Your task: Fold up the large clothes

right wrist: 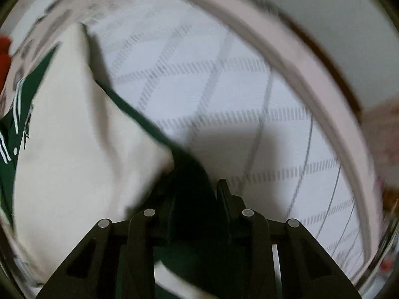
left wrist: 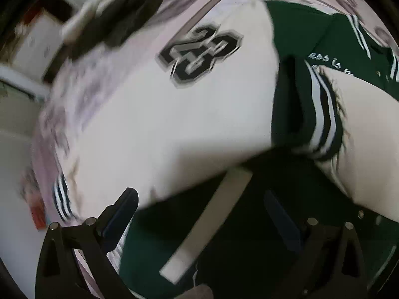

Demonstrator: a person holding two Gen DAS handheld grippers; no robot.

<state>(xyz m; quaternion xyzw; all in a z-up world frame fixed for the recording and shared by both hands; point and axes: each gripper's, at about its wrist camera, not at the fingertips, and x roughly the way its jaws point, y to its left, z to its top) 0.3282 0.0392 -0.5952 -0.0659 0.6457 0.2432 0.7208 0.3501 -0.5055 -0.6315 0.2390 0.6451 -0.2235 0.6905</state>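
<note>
From my left wrist, my left hand-held gripper [left wrist: 199, 214] stands spread above the jacket [left wrist: 174, 114], its cream sleeve with a black number patch [left wrist: 199, 53] filling the centre and green body at 2 o'clock; no pad touches cloth. From my right wrist, my right hand-held gripper [right wrist: 197, 199] has dark green jacket cloth between its narrowed jaws, though whether the pads press it I cannot tell. The jacket spreads toward 9 o'clock over the quilted bed [right wrist: 224, 87].
</note>
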